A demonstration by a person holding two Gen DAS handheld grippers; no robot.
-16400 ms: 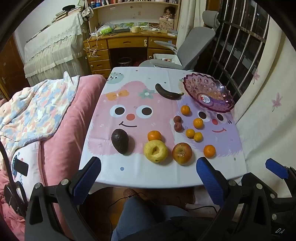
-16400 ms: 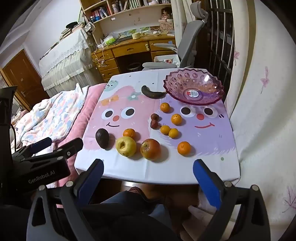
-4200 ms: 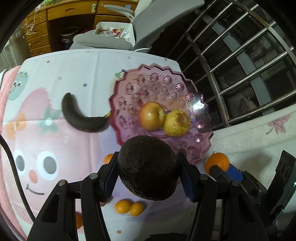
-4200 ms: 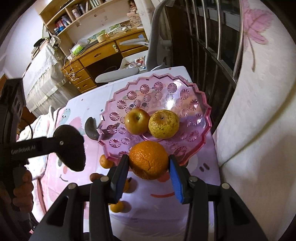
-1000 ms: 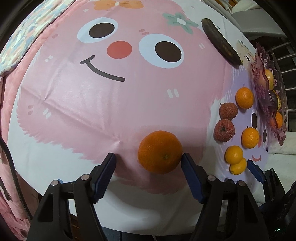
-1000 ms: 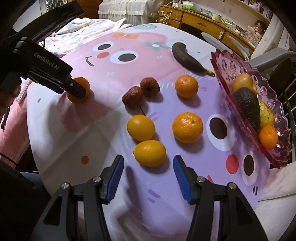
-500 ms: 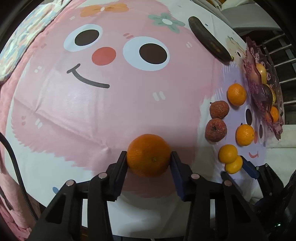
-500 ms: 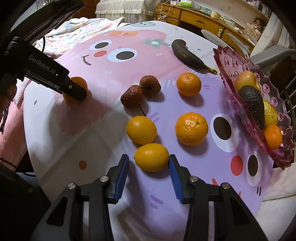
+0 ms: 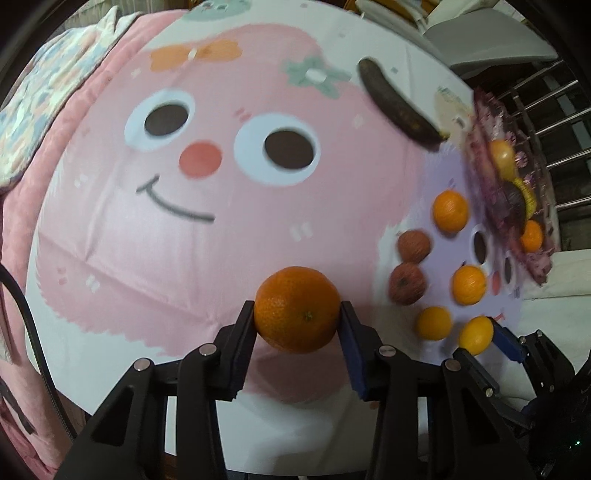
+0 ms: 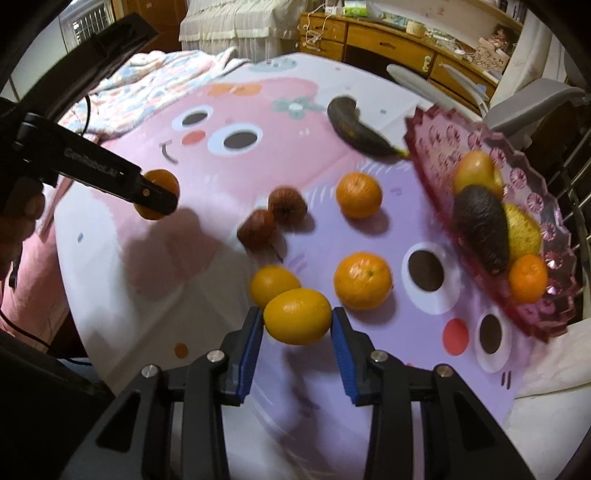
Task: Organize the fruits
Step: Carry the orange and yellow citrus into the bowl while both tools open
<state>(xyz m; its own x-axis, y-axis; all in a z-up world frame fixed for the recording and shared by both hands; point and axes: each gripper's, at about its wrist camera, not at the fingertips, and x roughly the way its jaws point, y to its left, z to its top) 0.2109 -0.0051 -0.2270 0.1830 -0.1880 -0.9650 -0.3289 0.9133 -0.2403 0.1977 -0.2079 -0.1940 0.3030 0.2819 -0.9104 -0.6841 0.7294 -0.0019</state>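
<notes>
My left gripper [image 9: 297, 322] is shut on a large orange [image 9: 297, 309] and holds it just above the pink tablecloth; it also shows in the right wrist view [image 10: 157, 198]. My right gripper [image 10: 297, 328] is shut on a small yellow-orange citrus [image 10: 297, 316], lifted slightly beside another small citrus [image 10: 271, 283]. The purple glass bowl [image 10: 436, 147] at the right holds an apple [image 10: 476, 171], an avocado [image 10: 482, 227], a yellow fruit [image 10: 524, 230] and an orange [image 10: 528, 278].
On the cloth lie two oranges [image 10: 358, 195] [image 10: 362, 280], two dark wrinkled fruits [image 10: 287, 204] [image 10: 257, 229] and a blackened banana [image 10: 354, 129]. A quilted bed [image 10: 147, 74] is at the left; a desk [image 10: 388, 33] and a grey chair [image 10: 532, 99] stand behind.
Both grippers have closed on their fruit and lifted it a little off the cloth. The views have tilted up toward the bowl.
</notes>
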